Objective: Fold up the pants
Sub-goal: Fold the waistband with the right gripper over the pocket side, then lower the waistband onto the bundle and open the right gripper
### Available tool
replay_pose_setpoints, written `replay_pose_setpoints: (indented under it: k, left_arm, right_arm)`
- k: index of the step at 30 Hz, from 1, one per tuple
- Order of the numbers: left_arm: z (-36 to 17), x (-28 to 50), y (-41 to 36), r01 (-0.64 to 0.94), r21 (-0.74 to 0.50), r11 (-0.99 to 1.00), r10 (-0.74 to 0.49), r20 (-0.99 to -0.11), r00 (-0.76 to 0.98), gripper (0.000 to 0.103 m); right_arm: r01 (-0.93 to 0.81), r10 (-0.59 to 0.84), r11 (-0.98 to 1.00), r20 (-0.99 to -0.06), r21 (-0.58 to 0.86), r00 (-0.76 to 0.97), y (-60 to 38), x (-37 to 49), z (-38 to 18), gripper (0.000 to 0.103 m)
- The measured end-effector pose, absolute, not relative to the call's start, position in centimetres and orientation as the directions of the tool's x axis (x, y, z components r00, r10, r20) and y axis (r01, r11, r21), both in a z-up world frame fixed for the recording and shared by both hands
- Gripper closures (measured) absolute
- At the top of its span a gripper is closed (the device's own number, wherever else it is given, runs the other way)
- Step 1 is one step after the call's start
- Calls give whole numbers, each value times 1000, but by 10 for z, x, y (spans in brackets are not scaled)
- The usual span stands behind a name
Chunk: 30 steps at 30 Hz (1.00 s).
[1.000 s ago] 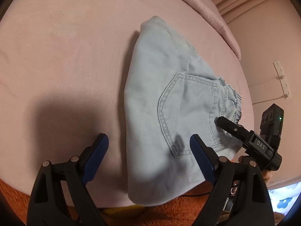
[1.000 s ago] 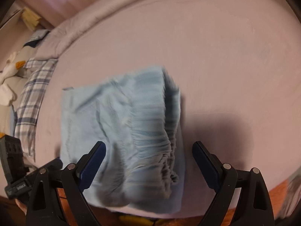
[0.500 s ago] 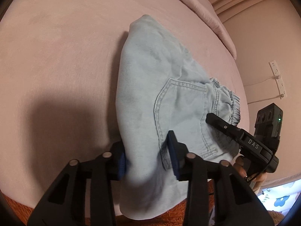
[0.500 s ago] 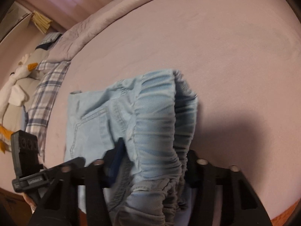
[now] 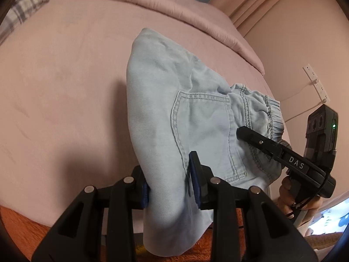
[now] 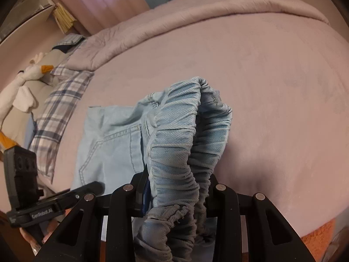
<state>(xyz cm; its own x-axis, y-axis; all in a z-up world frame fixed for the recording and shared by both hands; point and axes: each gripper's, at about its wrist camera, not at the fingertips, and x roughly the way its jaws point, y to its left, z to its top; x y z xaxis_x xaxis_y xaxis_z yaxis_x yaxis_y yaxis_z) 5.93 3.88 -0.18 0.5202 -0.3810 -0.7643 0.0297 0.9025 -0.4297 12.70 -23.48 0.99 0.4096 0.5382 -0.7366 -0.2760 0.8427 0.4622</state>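
Note:
Light blue denim pants (image 5: 174, 100) lie folded on a pink bed, back pocket (image 5: 202, 128) up. My left gripper (image 5: 169, 187) is shut on the near folded edge of the pants and lifts it. My right gripper (image 6: 176, 194) is shut on the gathered elastic waistband (image 6: 181, 144), which stands up in a bunched arc. Each gripper shows in the other's view: the right one (image 5: 281, 152) at the waistband end, the left one (image 6: 50, 205) at the lower left.
The pink bedspread (image 5: 61, 91) stretches to the far side, with a folded duvet edge (image 6: 196, 15) at the back. A plaid pillow (image 6: 56, 107) and a white plush toy (image 6: 19, 87) lie at the left. An orange blanket (image 5: 15, 220) hangs at the near edge.
Both grippers closed from wide open onto the pants. The left took the near edge, the right took the waistband, and both ends have lifted off the bed.

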Motion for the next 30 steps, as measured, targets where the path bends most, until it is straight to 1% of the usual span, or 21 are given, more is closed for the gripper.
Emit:
replay_pose_setpoints:
  k: [9, 16, 20, 25, 30]
  left_arm:
    - [10, 74, 45, 38, -393, 919, -346, -753, 560, 74]
    - [10, 100, 49, 29, -394, 919, -340, -752, 564, 74]
    - [9, 116, 46, 29, -357, 933, -311, -767, 561, 73]
    - [-1, 139, 46, 16, -348, 937, -297, -774, 559, 72]
    - [-19, 163, 42, 10, -306, 952, -265, -807, 529, 71]
  right_arm:
    - [-343, 505, 861, -711, 376, 489, -216, 134, 37, 66]
    - [-344, 497, 866, -702, 363, 509, -213, 146, 42, 66]
    - [-334, 490, 870, -706, 362, 512, -208, 157, 41, 66]
    - [-320, 462, 885, -718, 338, 520, -199, 169, 39, 66]
    - [-296, 435, 899, -740, 323, 513, -193, 189, 29, 66]
